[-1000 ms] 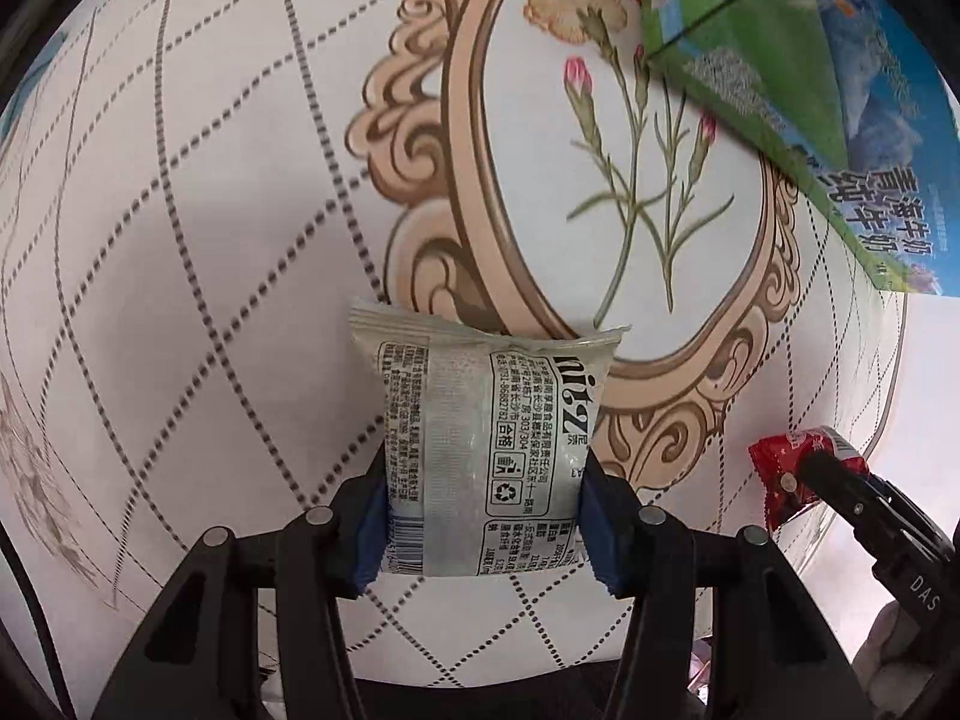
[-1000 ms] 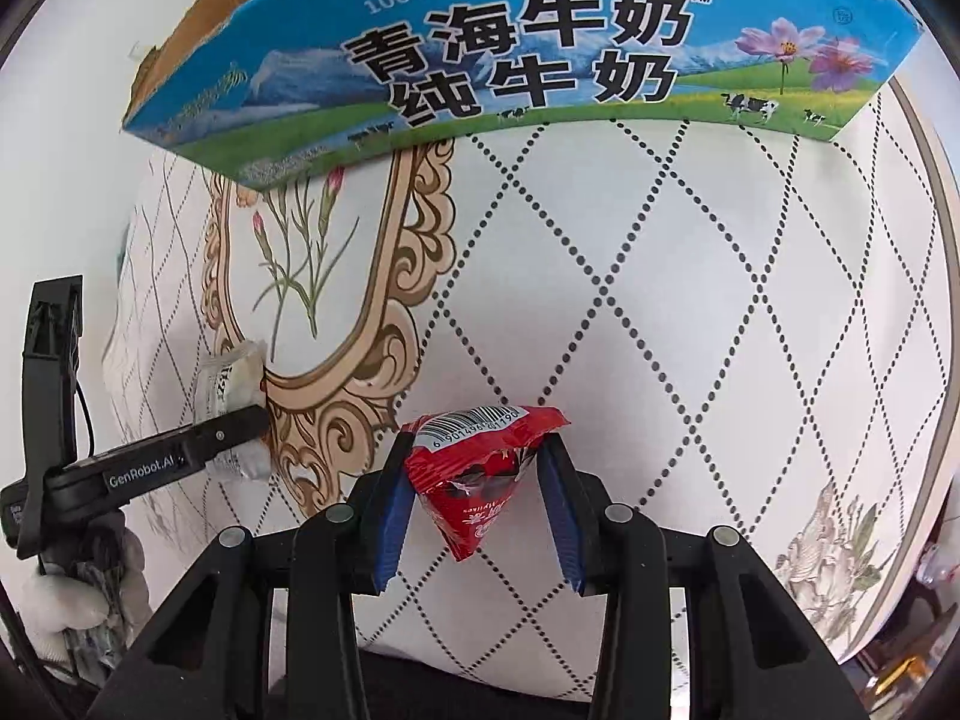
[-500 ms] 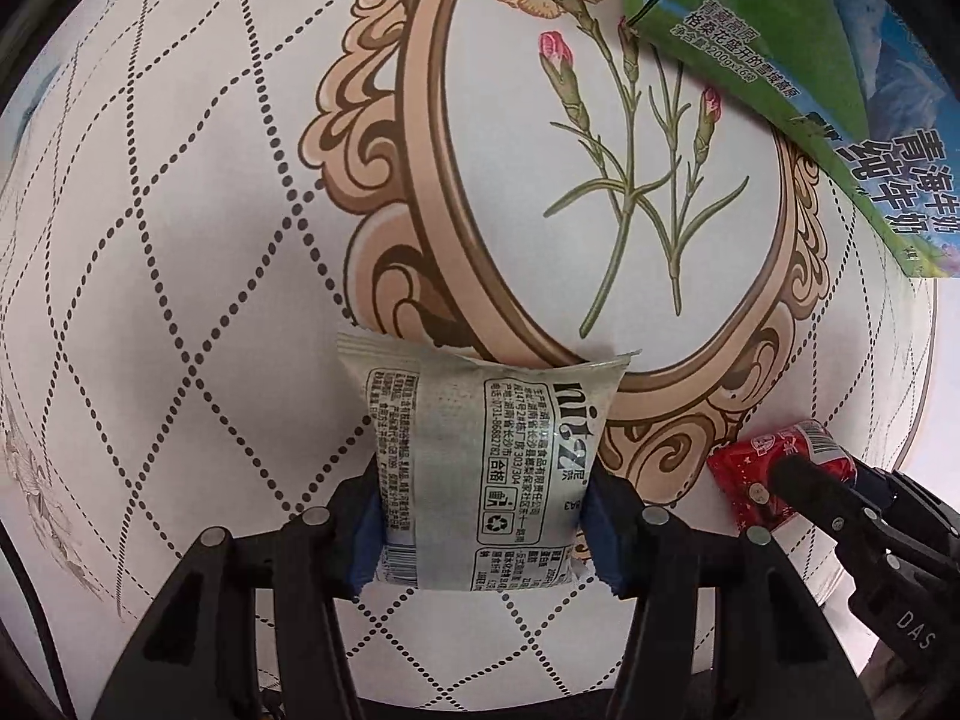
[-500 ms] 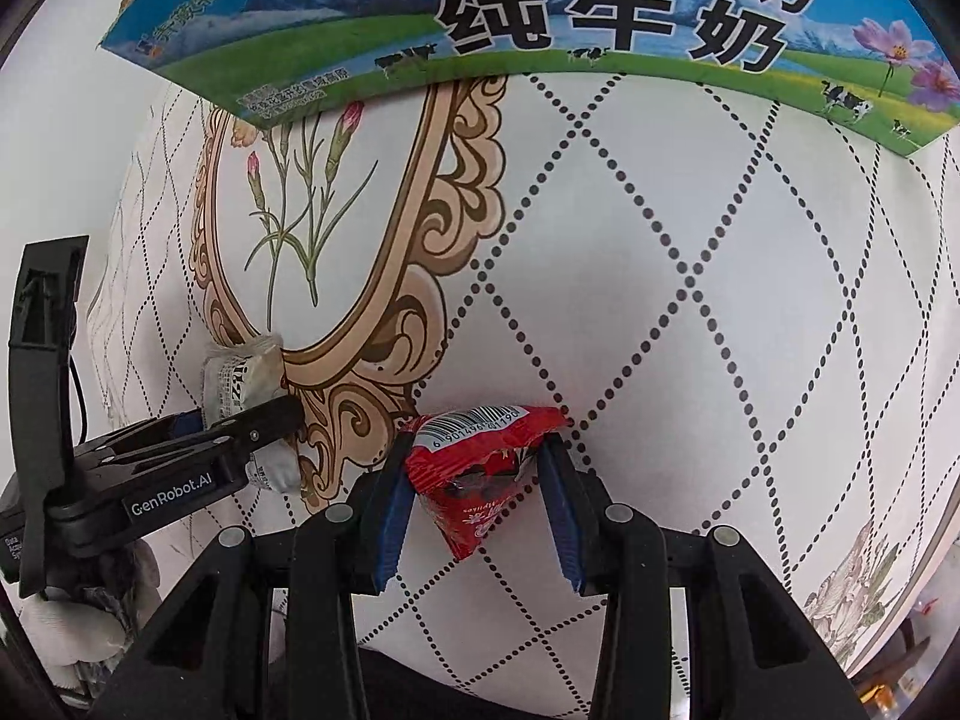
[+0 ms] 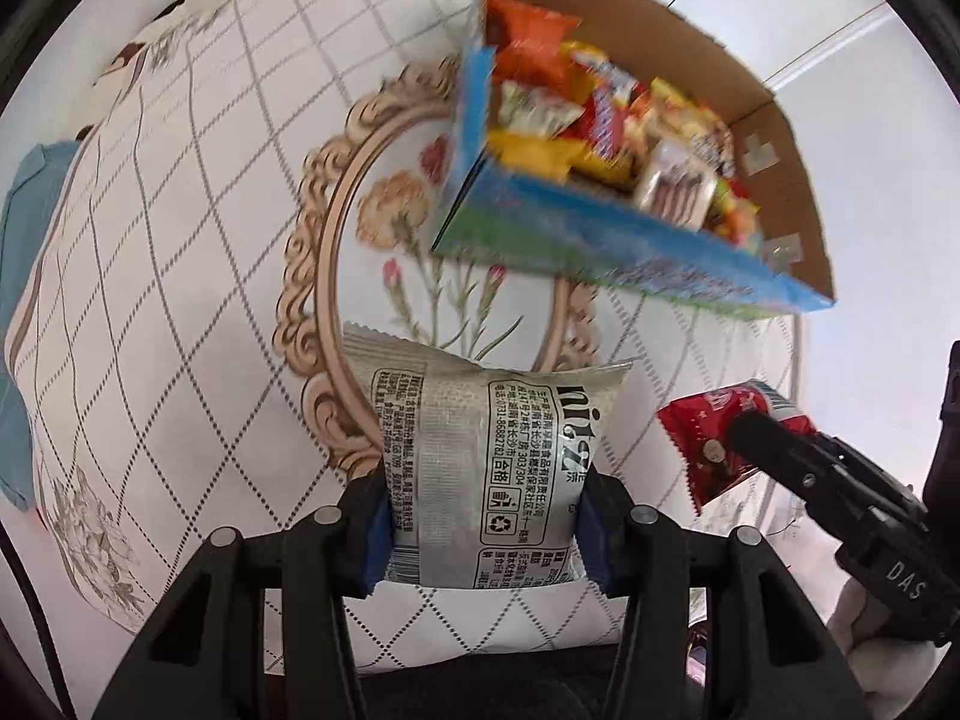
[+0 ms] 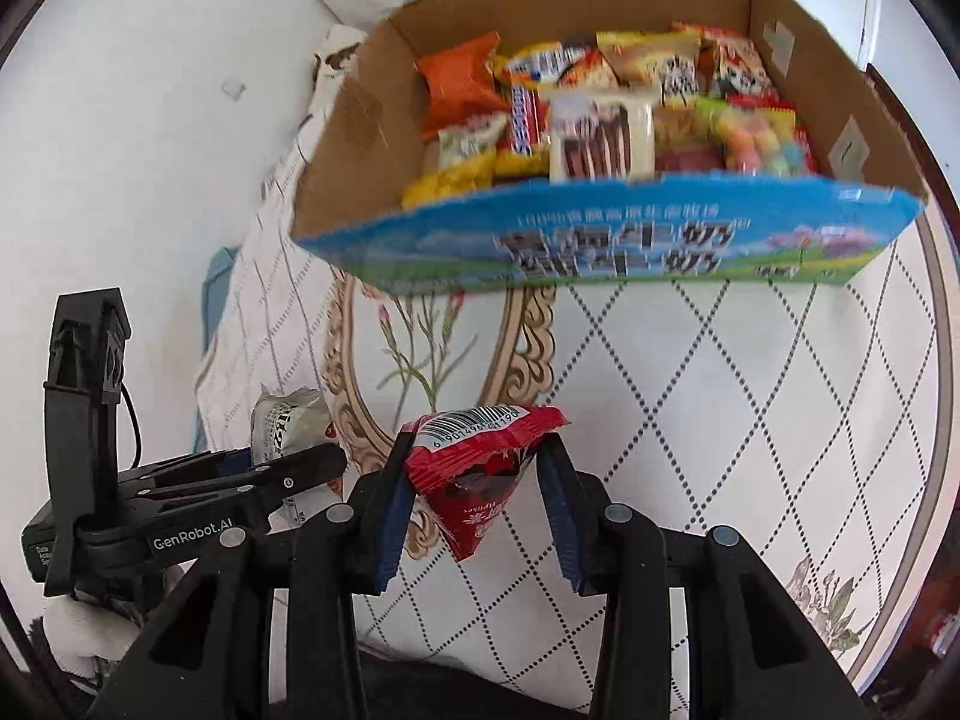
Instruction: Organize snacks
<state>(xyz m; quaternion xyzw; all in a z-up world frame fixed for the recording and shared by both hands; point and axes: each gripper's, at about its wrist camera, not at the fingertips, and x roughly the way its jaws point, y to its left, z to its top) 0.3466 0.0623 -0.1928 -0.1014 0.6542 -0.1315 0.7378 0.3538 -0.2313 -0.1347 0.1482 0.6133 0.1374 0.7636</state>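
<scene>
My left gripper (image 5: 483, 516) is shut on a silver snack packet (image 5: 486, 468) with black print and holds it above the patterned tablecloth (image 5: 180, 276). My right gripper (image 6: 480, 498) is shut on a red snack packet (image 6: 480, 480) with a barcode on top. Both are held short of an open cardboard box (image 6: 600, 234) with a blue and green printed front, filled with several colourful snack packets (image 6: 600, 114). The box also shows in the left wrist view (image 5: 600, 246), and the red packet at the right there (image 5: 708, 438). The left gripper and silver packet (image 6: 288, 420) appear at the left of the right wrist view.
The tablecloth (image 6: 750, 390) has a diamond grid and an ornate oval frame with flowers (image 5: 420, 276). A white wall (image 6: 150, 150) stands behind the table. A blue cloth (image 5: 24, 240) lies past the table's left edge. A white door (image 5: 810, 30) is behind the box.
Both grippers have lifted and tilted up with their packets. The box's open top and the snacks inside have come into view. Both jaws stay shut on their packets.
</scene>
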